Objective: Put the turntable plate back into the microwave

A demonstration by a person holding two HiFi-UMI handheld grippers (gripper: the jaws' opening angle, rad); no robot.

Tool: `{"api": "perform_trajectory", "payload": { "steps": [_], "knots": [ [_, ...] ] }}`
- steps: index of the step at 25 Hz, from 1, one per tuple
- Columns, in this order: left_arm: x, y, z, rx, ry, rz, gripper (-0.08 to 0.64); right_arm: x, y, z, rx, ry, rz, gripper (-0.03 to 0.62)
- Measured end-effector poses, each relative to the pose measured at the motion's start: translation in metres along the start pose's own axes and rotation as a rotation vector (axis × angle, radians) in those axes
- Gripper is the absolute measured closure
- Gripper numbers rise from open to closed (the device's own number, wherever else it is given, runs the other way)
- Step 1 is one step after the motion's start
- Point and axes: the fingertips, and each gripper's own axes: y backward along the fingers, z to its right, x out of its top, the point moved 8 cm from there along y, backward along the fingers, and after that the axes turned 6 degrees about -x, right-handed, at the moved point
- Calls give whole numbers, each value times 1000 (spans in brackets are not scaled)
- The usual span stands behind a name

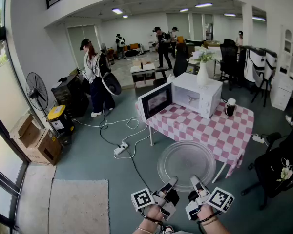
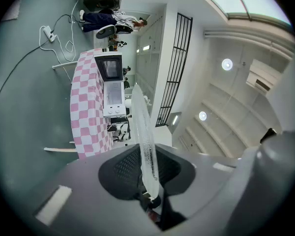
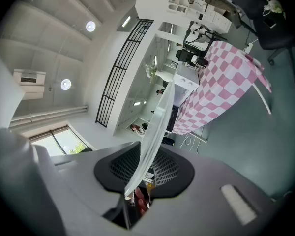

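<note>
Head view: the left tool (image 1: 170, 184) and the right tool (image 1: 196, 183) sit side by side at the bottom of the frame, each carrying its marker cube. Both are clamped on the near rim of the turntable plate (image 1: 186, 164). The clear glass plate is held roughly level in the air above the grey floor (image 1: 88, 165), on the near side of the counter (image 1: 219, 133), which is covered with a pink-and-white checked cloth. The plate's far rim overlaps the counter's near edge in the frame. The white microwave (image 1: 198, 95) stands on the counter, well apart from the plate, with its door (image 1: 155, 101) swung open to the left. A white vase (image 1: 202, 74) with a plant stands on top of the microwave, and a dark cup (image 1: 230, 107) stands on the cloth to its right. A person (image 1: 94, 77) stands further back on the left, near a standing fan (image 1: 37, 93). Left gripper view: the picture is rolled on its side. The plate appears edge-on, running from between the jaws toward the counter and microwave, and the jaws are closed on its rim. Right gripper view: the plate again appears edge-on as a pale band rising from the jaws, which are closed on its rim. The checked counter lies beyond it.
</note>
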Motion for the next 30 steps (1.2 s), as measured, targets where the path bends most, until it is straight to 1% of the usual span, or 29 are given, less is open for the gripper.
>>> {"api": "perform_trajectory", "payload": {
  "steps": [3, 6, 10, 11, 13, 14, 16, 17, 20, 24, 27, 29, 30],
  "knots": [
    [1, 0, -3, -5, 5, 1, 512, -1, -2, 0, -1, 0, 4, 517],
    [3, -1, -3, -5, 7, -4, 512, -2, -1, 3, -42, -15, 8, 517],
    [8, -2, -4, -11, 7, -7, 512, -4, -2, 5, -65, -34, 7, 517],
    [9, -2, -4, -15, 5, -9, 511, -5, -3, 6, -64, -40, 11, 517],
    [13, -3, -3, -17, -11, -19, 509, -5, -8, 5, -18, -34, 21, 517],
    [16, -3, -2, -16, -22, -26, 509, -6, -10, 5, -15, -31, 22, 517],
    [22, -4, -1, -16, -40, -38, 509, -9, -11, 7, -60, -42, 20, 517],
    [25, -4, -1, -20, -42, -42, 508, -9, -13, 7, -70, -46, 21, 517],
    [35, -6, -2, -34, -34, -46, 506, -10, -24, 2, -40, -36, 34, 517],
    [50, -5, -7, -45, -43, -64, 503, -15, -36, -1, -33, -37, 47, 517],
    [59, -6, -12, -50, -55, -84, 503, -18, -41, -1, -58, -49, 56, 517],
    [63, -8, -13, -54, -42, -92, 503, -17, -44, -3, -55, -35, 61, 517],
    [64, -9, -14, -56, -34, -94, 503, -18, -46, -3, -68, -34, 60, 517]
  ]
}}
